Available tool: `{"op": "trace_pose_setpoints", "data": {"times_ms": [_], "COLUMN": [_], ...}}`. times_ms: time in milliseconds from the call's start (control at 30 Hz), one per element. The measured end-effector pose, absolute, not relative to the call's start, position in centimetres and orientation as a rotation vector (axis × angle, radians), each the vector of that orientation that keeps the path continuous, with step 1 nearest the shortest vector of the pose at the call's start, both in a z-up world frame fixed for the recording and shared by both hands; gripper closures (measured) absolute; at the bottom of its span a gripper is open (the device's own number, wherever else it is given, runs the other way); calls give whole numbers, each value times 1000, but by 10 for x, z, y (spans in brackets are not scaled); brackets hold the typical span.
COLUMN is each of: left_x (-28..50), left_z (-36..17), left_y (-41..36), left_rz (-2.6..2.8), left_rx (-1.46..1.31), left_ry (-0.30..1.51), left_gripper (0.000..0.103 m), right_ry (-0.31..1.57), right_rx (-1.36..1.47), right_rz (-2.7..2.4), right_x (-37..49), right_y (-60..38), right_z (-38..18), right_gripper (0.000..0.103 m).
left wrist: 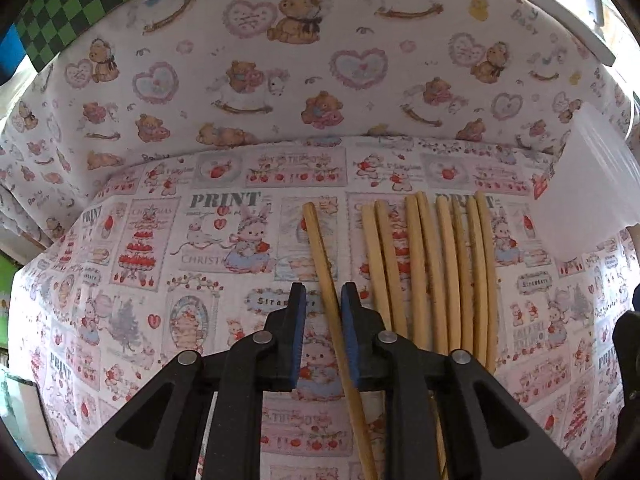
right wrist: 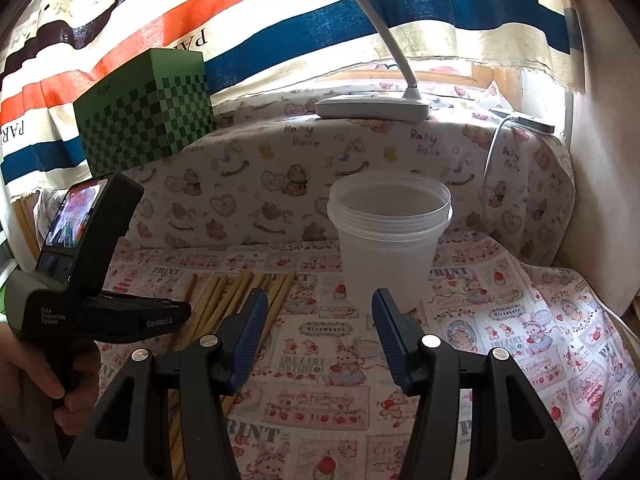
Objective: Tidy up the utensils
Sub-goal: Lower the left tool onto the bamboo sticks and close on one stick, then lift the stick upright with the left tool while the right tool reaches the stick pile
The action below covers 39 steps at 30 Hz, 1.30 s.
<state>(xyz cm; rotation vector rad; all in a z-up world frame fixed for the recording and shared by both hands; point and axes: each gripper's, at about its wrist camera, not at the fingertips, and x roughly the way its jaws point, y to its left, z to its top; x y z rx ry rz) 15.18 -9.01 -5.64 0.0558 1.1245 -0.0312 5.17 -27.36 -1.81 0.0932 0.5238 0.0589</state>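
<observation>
Left wrist: left gripper (left wrist: 323, 300) straddles chopstick (left wrist: 320, 248); right gripper (right wrist: 319, 312) apart, facing cup (right wrist: 388, 240).

Lower ends of the row of pale wooden chopsticks (left wrist: 440, 272) hidden behind the black left gripper (left wrist: 323, 304). Translucent white plastic cup (left wrist: 592, 184) cut off at right edge. Green checkered box (left wrist: 92, 4) cropped at top.

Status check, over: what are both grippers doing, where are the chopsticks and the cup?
Left gripper straddling one chopstick, pads not clamped. Right gripper open, empty. Plastic cup upright, beyond the other chopsticks. Nothing blocking.
</observation>
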Motion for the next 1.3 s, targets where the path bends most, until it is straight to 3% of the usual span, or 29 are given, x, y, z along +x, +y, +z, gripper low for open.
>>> {"op": "trace_pose_setpoints", "data": {"times_ms": [133, 233, 600, 833, 1100, 1300], "left_x": [175, 191, 154, 126, 75, 40], "left_z": [-53, -51, 34, 74, 120, 122], "left_y": [-94, -90, -78, -69, -59, -37], "left_rz": [-33, -59, -204, -214, -193, -166], "left_rx": [105, 18, -49, -65, -69, -97], "left_ry": [1184, 1245, 984, 920, 599, 349], "left_gripper": [86, 97, 97, 97, 97, 97], "right_ry": [528, 534, 564, 562, 599, 619], "right_rx": [100, 108, 155, 160, 202, 221], "right_rz": [57, 51, 38, 42, 96, 222], "right_x": [52, 54, 60, 60, 63, 62], "right_y": [-276, -279, -291, -292, -295, -296], "right_z": [-18, -18, -20, -18, -18, -8], "right_gripper": [46, 50, 53, 53, 54, 67]}}
